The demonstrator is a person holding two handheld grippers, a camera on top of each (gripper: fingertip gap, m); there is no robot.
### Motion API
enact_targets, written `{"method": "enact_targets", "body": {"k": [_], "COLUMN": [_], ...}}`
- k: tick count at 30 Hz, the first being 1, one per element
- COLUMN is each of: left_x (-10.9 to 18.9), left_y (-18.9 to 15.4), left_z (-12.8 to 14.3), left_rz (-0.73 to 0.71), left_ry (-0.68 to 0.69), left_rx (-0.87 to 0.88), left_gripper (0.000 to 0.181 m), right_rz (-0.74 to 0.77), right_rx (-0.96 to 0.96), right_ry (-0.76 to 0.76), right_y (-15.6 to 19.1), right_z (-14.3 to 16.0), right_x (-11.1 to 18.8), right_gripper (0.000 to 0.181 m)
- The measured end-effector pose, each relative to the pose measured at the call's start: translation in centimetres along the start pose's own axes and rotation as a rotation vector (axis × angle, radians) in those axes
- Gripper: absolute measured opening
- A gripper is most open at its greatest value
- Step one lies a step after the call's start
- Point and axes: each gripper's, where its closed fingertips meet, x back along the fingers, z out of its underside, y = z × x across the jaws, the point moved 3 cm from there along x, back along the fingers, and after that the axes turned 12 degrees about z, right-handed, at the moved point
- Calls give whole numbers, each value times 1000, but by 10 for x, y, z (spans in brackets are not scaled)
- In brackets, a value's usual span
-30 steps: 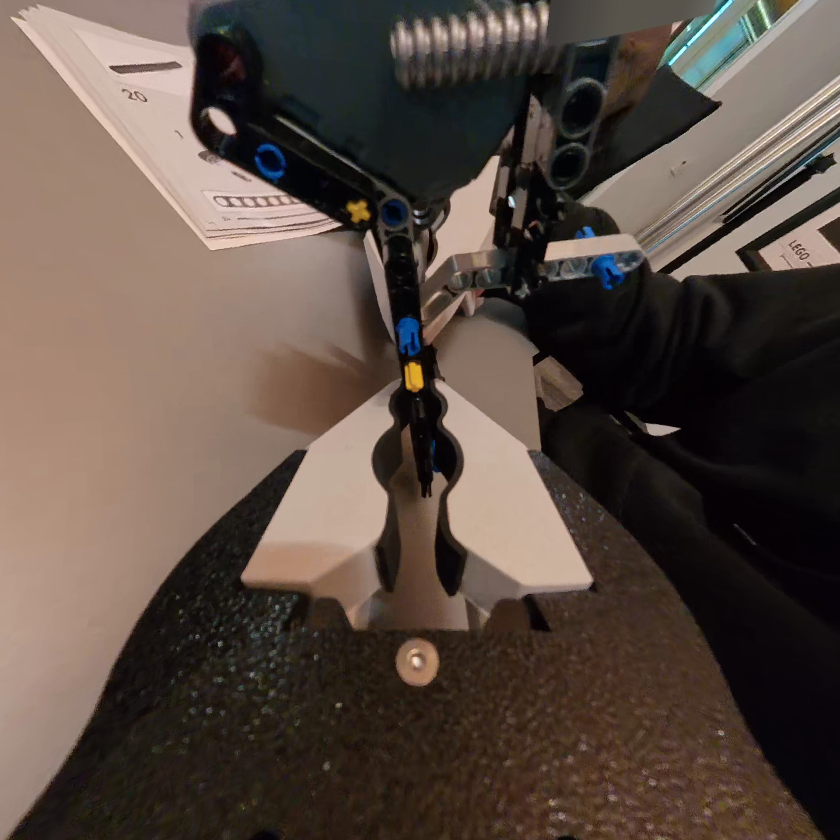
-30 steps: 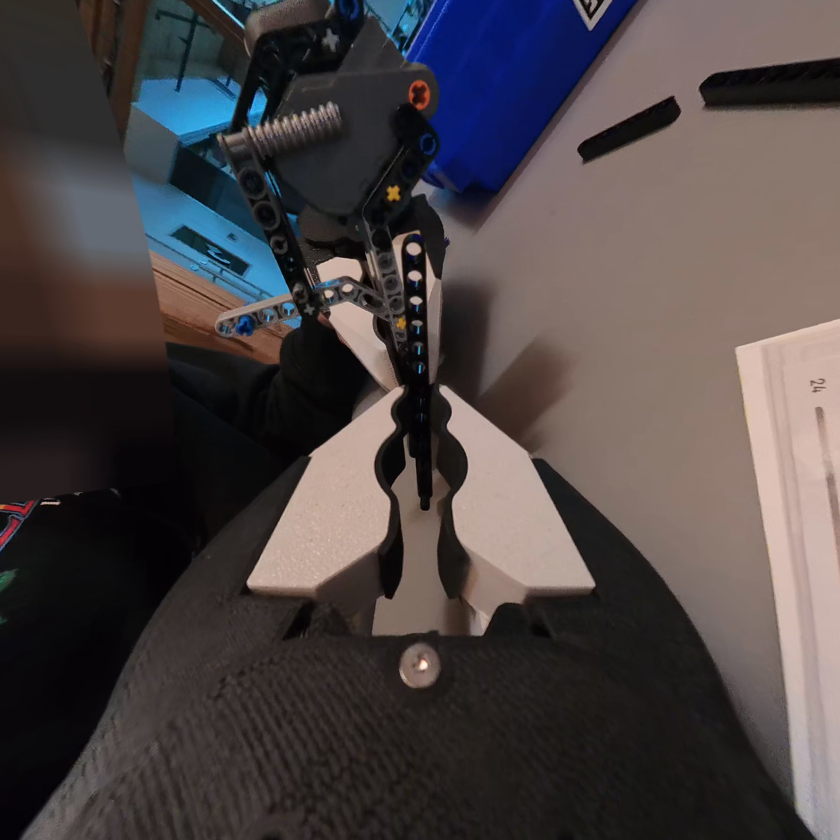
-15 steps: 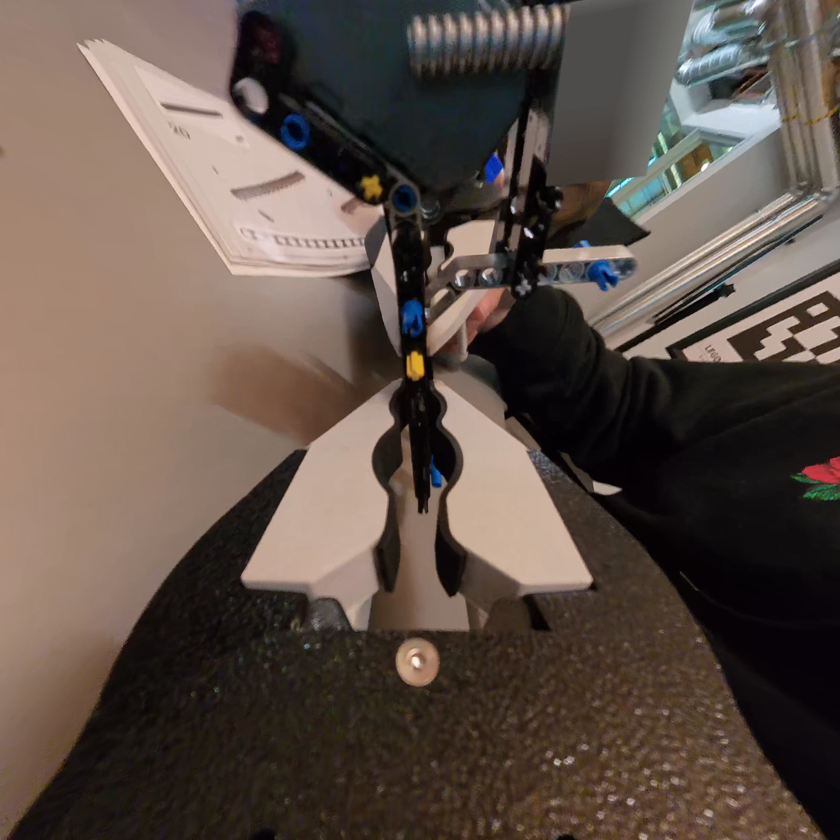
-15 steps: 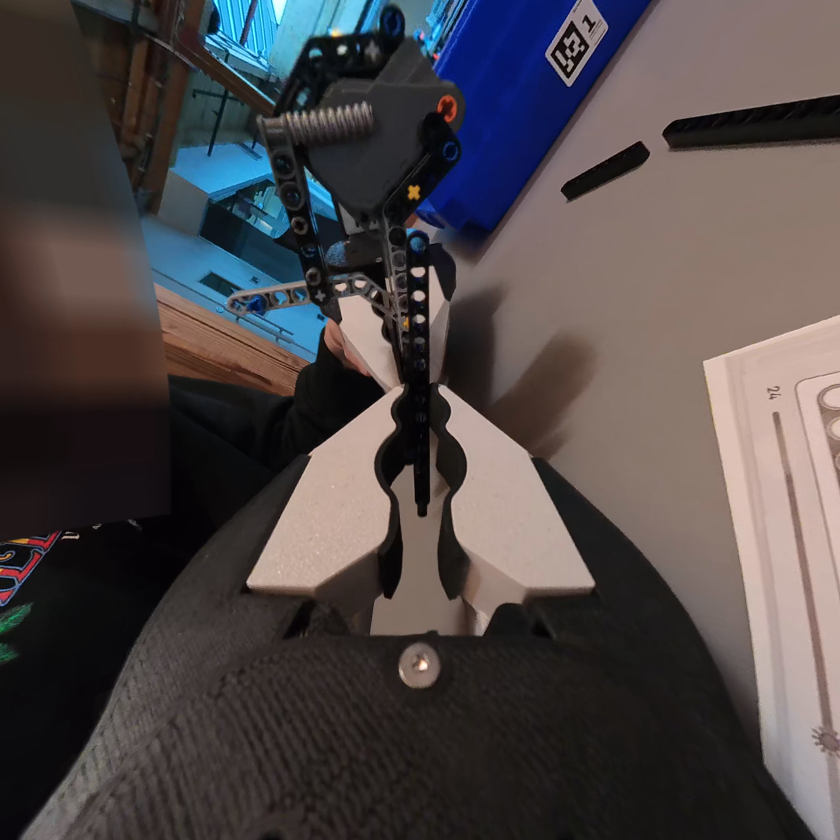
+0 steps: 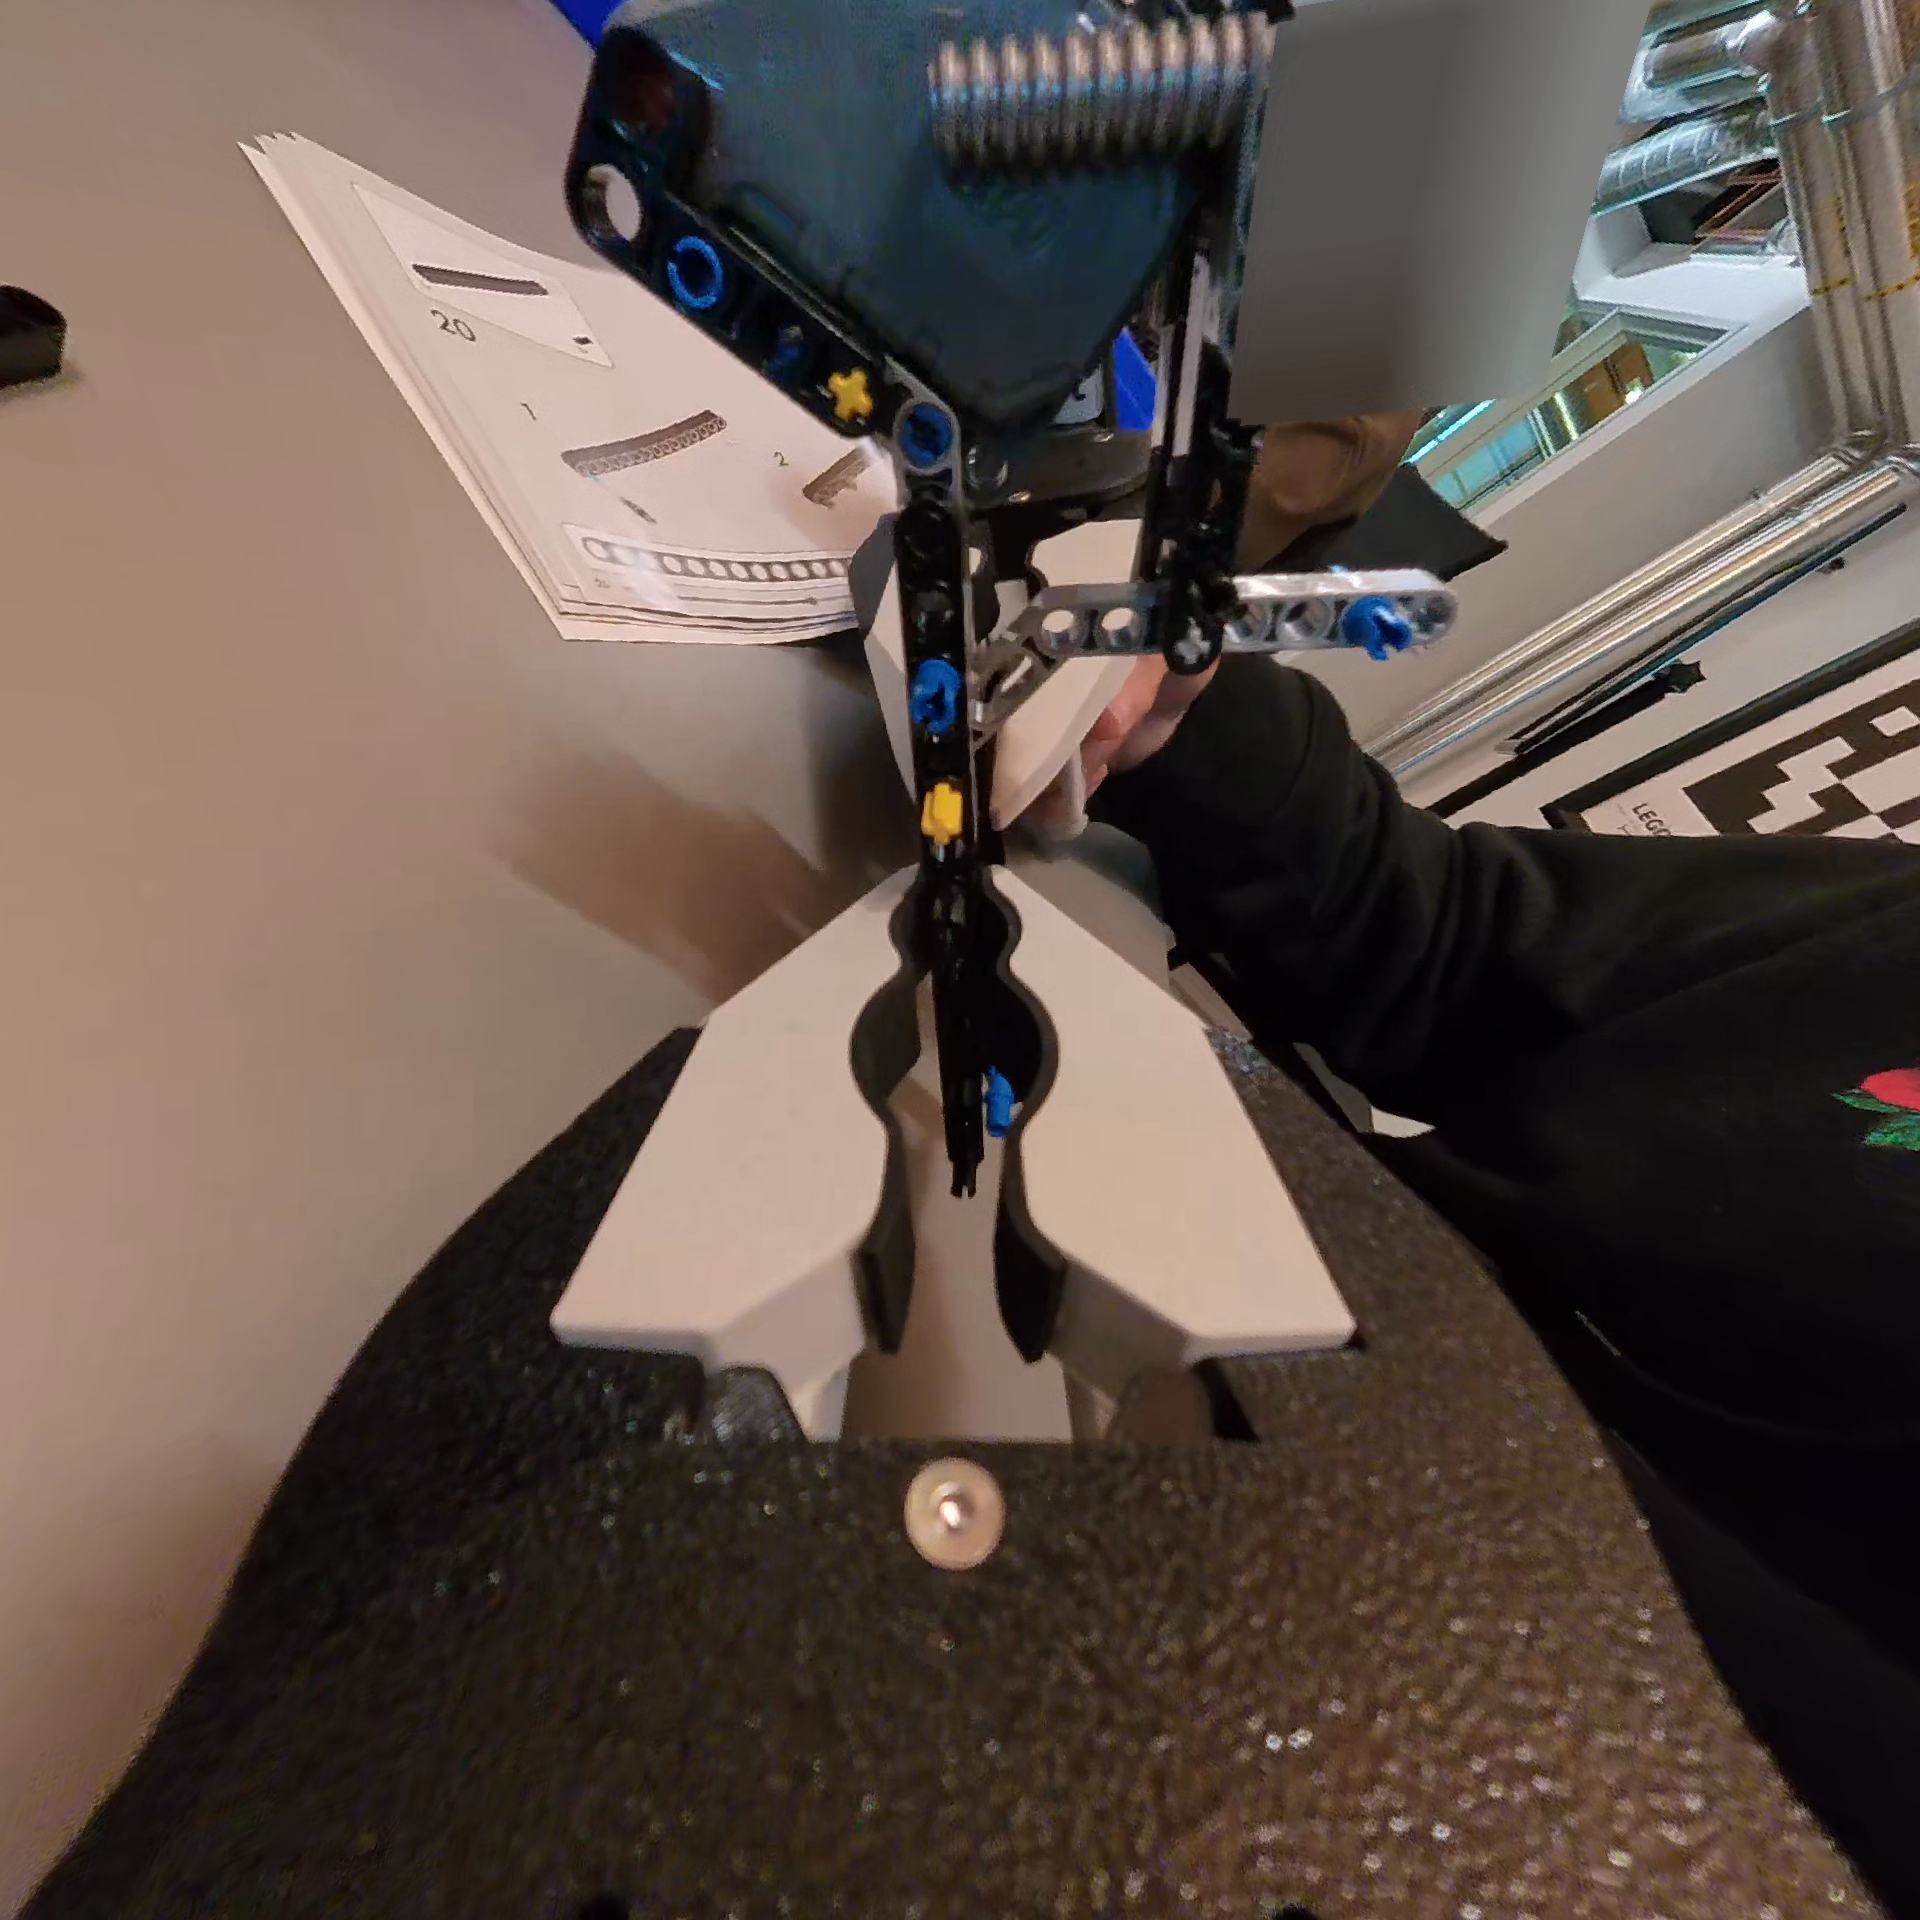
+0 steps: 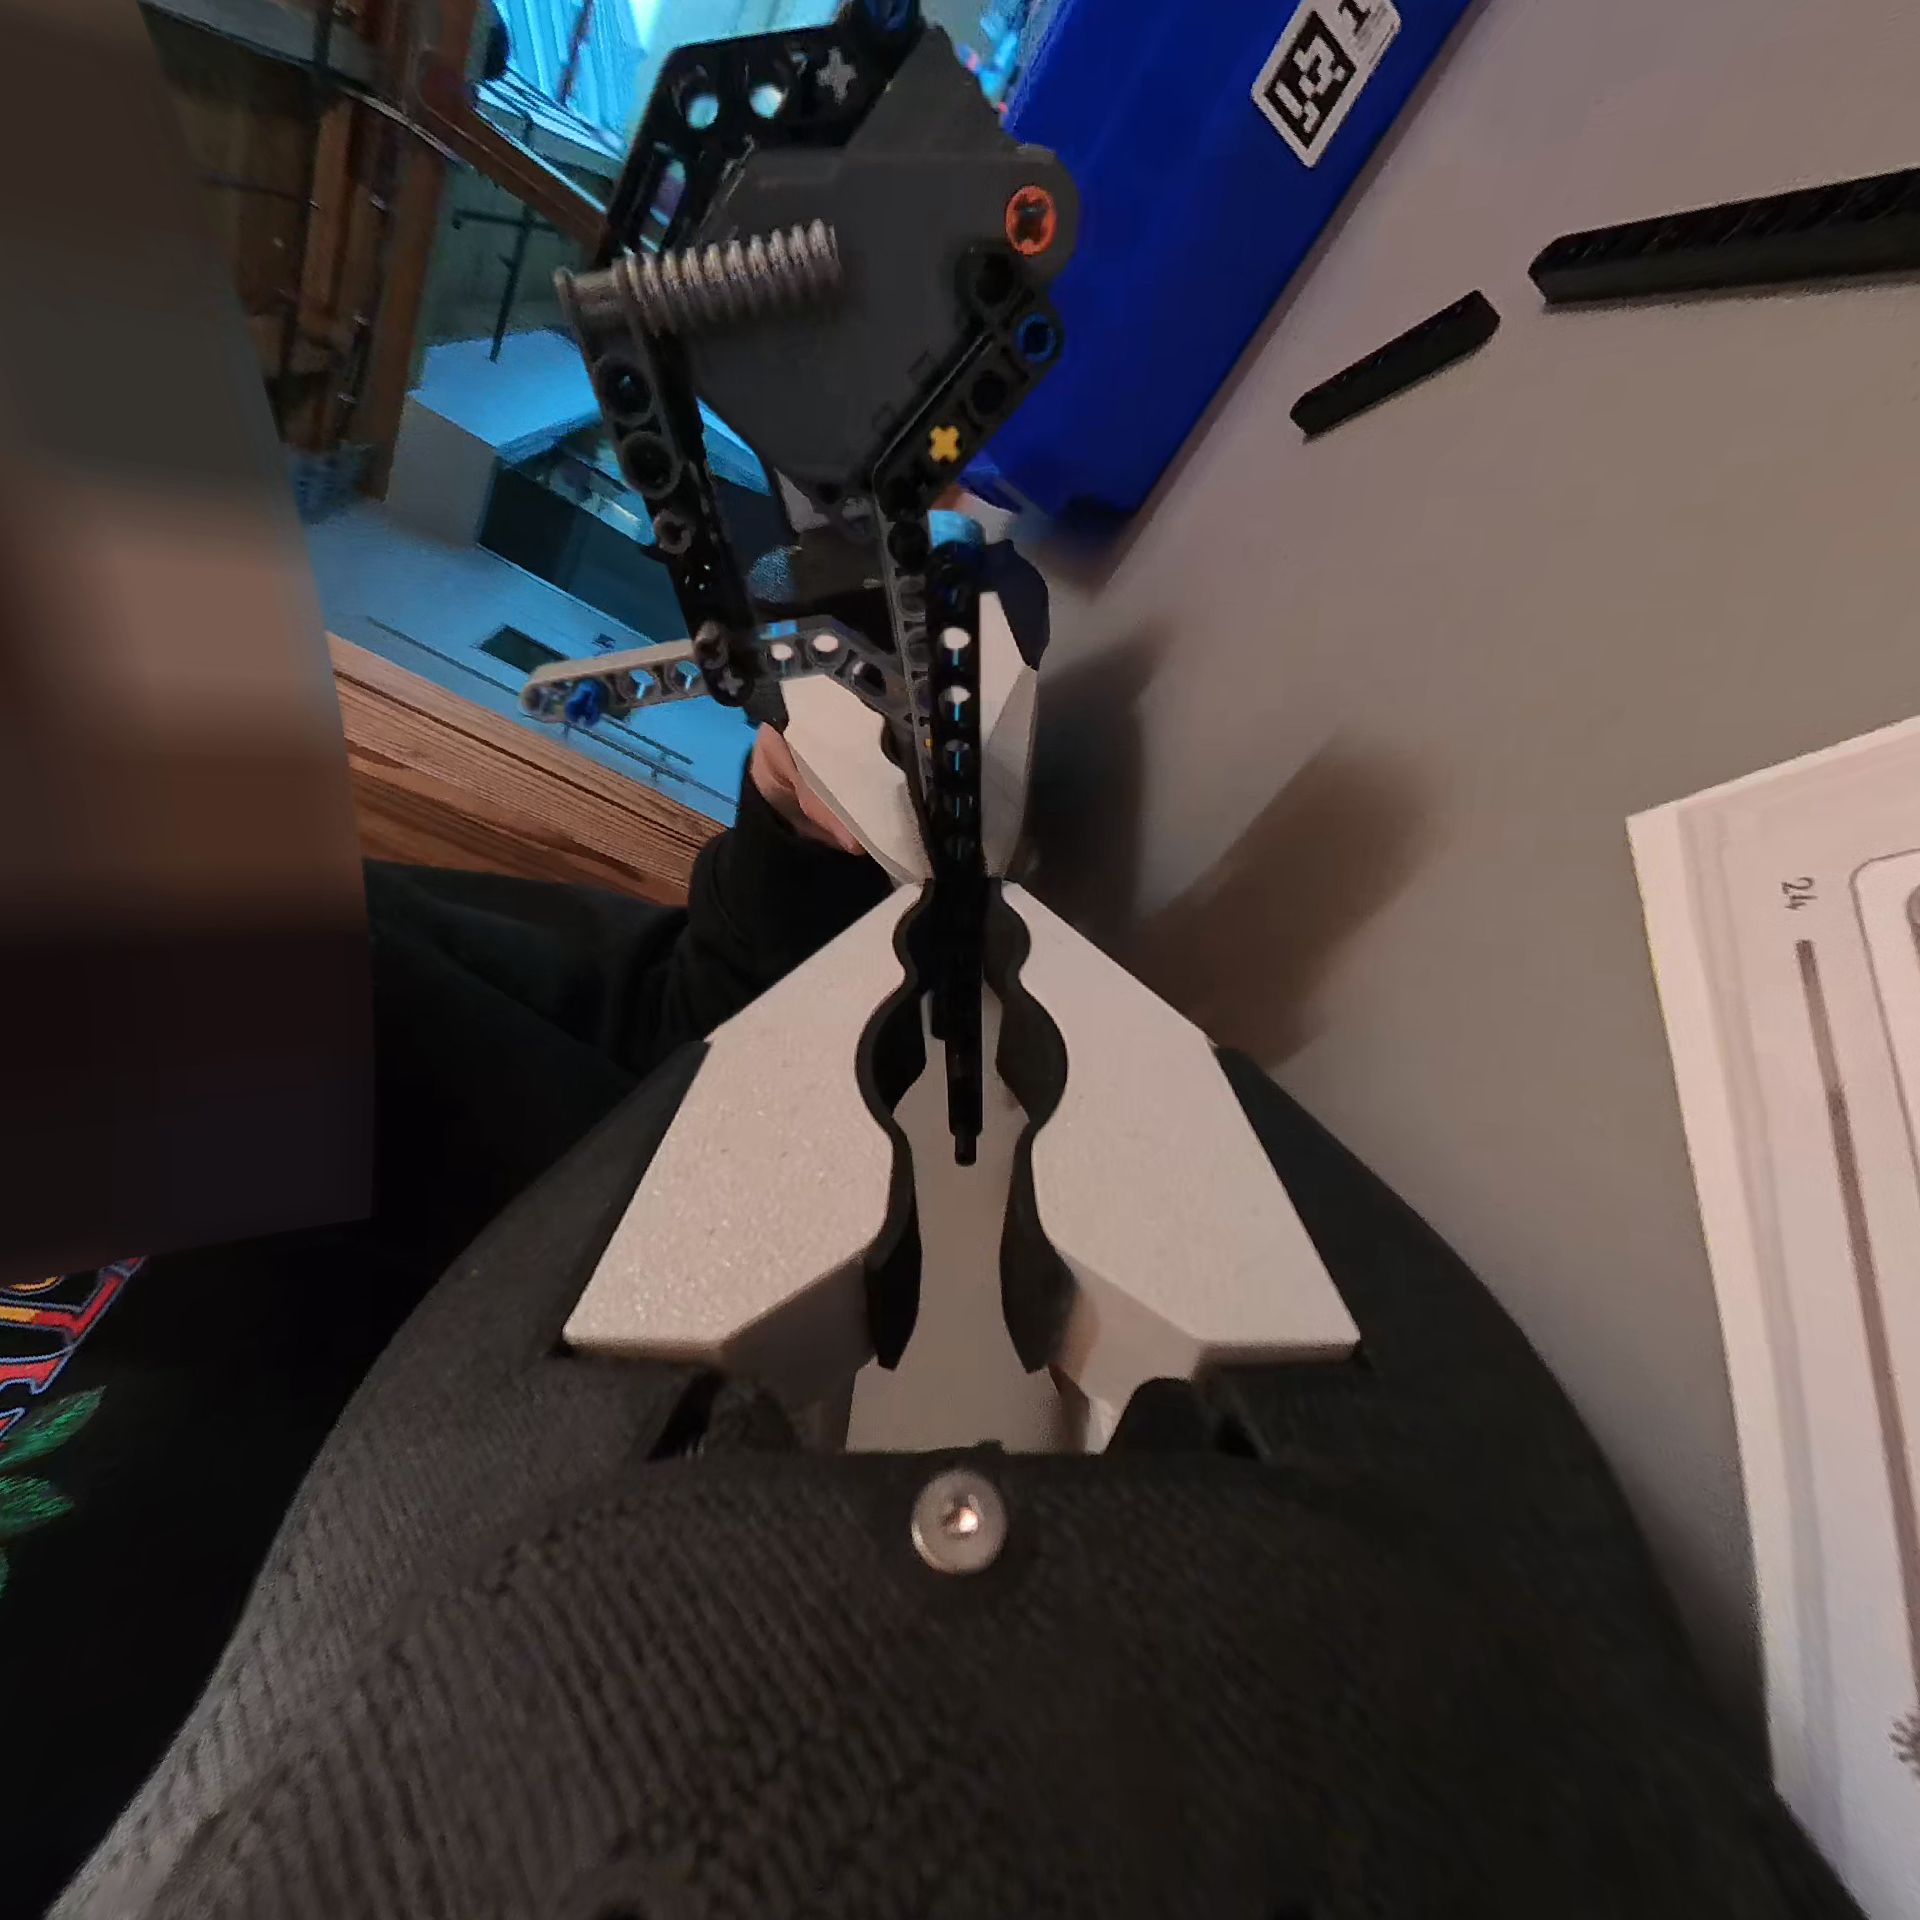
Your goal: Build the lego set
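A lego assembly hangs in the air between both grippers: a dark grey block (image 5: pixel 987 208) with a metal spring (image 5: pixel 1091 83), black beams and a light grey cross beam (image 5: pixel 1278 623). My left gripper (image 5: pixel 951 883) is shut on the long black beam (image 5: pixel 940 727), which carries blue and yellow pins. My right gripper (image 6: pixel 956 883) is shut on a black beam with holes (image 6: pixel 951 717) lying along the same part of the assembly (image 6: pixel 862 312). Each view shows the other gripper's white fingers (image 5: pixel 1049 717) (image 6: pixel 842 758) just behind the beam.
An open instruction booklet (image 5: pixel 582 436) lies on the grey table, also at the right of the right wrist view (image 6: pixel 1818 1143). A blue bin (image 6: pixel 1195 260) and two loose black beams (image 6: pixel 1392 358) (image 6: pixel 1725 244) lie beyond. A person's black sleeve (image 5: pixel 1455 987) is close by. My left and right fingertips are right by each other.
Both grippers stay shut on the assembly. The whole assembly and both hands have shifted and tilted a little, so the booklet and the background slid across the views.
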Motion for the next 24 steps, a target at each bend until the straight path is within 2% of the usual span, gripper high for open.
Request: {"method": "enact_targets", "body": {"k": [6,24], "left_x": [-1,-2], "left_y": [-5,-5], "left_z": [-1,-3], "left_rz": [35,48], "left_ry": [-4,-34], "left_rx": [-16,-3], "left_gripper": [5,5], "right_rz": [-63,-53], "right_rx": [9,26], "right_ry": [-8,-47], "right_y": [8,9], "right_z": [-1,-4], "right_x": [2,3], "right_gripper": [5,5]}}
